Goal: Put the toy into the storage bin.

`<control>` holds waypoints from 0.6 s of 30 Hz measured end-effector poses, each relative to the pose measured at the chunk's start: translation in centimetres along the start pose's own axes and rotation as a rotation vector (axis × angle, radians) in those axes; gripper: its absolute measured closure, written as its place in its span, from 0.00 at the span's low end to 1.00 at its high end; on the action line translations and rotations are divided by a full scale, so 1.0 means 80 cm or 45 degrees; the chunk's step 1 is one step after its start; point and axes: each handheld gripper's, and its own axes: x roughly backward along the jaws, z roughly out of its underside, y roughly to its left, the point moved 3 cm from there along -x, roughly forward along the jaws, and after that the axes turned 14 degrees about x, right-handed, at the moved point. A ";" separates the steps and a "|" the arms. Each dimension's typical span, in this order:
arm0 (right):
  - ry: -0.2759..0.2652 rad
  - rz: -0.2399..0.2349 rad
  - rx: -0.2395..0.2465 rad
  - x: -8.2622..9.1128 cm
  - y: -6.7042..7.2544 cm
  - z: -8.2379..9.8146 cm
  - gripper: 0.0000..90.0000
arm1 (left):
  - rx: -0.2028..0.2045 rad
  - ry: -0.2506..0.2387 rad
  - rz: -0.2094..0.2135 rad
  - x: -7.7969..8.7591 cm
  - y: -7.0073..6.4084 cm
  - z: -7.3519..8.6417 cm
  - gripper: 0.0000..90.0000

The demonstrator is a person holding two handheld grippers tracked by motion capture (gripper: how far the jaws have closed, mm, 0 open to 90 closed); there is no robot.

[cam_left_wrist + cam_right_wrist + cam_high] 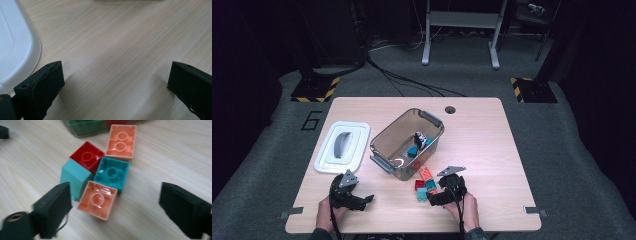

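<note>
Pale wood grain runs across the table [492, 150] where we work, with dark carpet and cables beyond its far edge. Our right gripper [113, 202] hangs low over a cluster of upturned toy blocks, its jaws standing wide apart with nothing pressed between them. Between the fingers [53, 207], nearer the left one, lies a small peach block [98, 200], hollow side up and not touched by either pad. Just past it sits a teal block [112, 174], its edge against the peach one. Ahead of the left finger a light aqua block [75, 176] lies on its side, and beyond that a red block [87, 157] touches the teal one. Farthest from the fingertips a long peach block [121, 142] rests close to the clear bin [387, 137], which holds a few more pieces. From above, the same cluster lies between the bin and our right gripper [433, 196]. Our left gripper [115, 77] also stands open, bare wood between its fingers [47, 85] and nothing held. Off its left finger we see the rounded corner of the white lid [15, 50], lying flat on the table, beside the bin and well apart from the blocks.
</note>
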 end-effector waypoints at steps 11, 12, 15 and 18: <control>0.027 -0.016 0.014 0.000 -0.002 0.014 0.57 | -0.001 0.000 0.000 0.000 0.000 0.000 0.00; 0.033 -0.012 0.012 0.000 -0.003 0.015 0.60 | -0.001 0.000 0.000 0.000 0.000 0.000 0.00; 0.038 -0.007 0.006 0.001 -0.005 0.018 0.64 | -0.001 0.000 0.000 0.000 0.000 0.000 0.00; 0.035 0.011 -0.002 0.005 -0.010 0.017 0.65 | -0.001 0.000 0.000 0.000 0.000 0.000 0.00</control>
